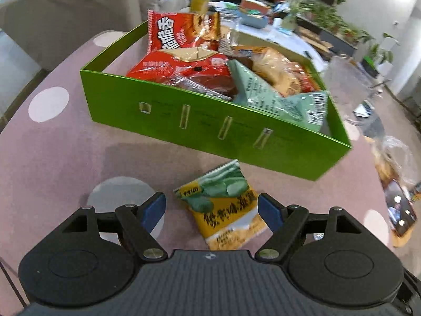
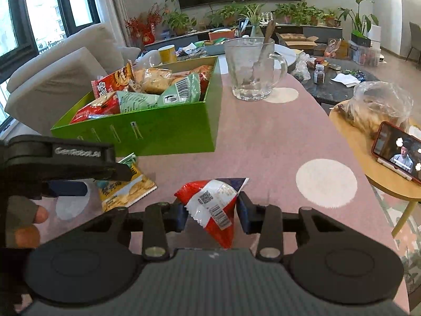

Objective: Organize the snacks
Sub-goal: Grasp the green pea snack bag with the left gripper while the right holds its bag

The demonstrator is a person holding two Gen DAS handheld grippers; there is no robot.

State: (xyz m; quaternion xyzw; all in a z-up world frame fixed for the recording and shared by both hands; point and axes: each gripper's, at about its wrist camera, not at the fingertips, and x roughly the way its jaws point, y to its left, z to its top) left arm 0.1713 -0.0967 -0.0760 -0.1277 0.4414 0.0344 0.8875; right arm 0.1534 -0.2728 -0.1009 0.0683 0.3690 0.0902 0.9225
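A yellow and green snack packet lies flat on the pink table in front of the green box. My left gripper hangs just over it, open, one blue pad on either side and neither pressing. In the right wrist view a red and white snack packet sits between the blue pads of my right gripper, which touch it on both sides. The green box is heaped with red, pale green and clear snack bags. The yellow packet and the left gripper show at the left.
A glass mug with a spoon stands right of the box. A round wooden side table at the right carries a phone and a plastic bag. A grey sofa lies behind the box. A person's fingers hold the left gripper.
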